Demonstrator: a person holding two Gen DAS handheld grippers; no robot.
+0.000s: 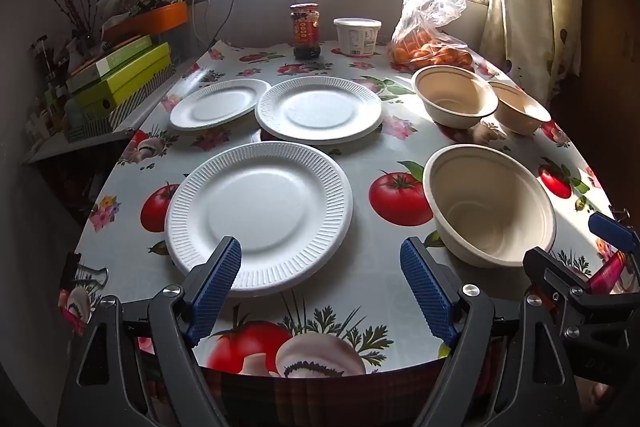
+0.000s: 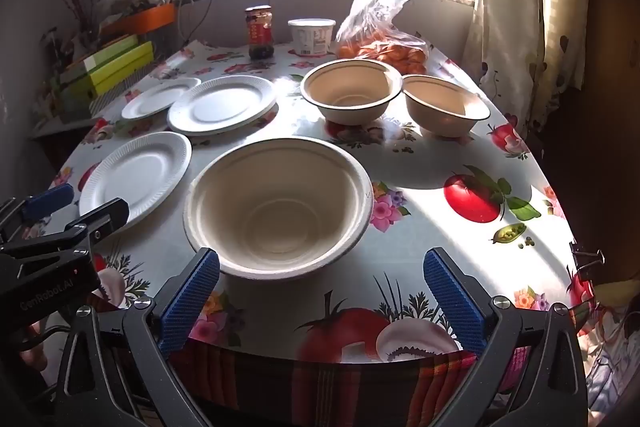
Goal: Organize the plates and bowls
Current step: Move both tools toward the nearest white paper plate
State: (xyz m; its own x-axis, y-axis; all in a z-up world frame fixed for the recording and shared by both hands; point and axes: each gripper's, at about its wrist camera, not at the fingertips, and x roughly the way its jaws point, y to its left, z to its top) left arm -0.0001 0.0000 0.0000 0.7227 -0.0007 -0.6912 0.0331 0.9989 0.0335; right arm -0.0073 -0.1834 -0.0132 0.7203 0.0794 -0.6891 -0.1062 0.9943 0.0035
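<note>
Evidently nothing's begun: left gripper [image 1: 320, 287] gapes empty before the near plate [image 1: 259, 218] at twelve o'clock, right gripper [image 2: 322, 301] spread, unladen, facing the near bowl [image 2: 278, 207], ready for stacking.

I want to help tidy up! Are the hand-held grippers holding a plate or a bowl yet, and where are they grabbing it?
Nothing is held. The left hand-held gripper and the right hand-held gripper are both open, with empty jaws.
</note>
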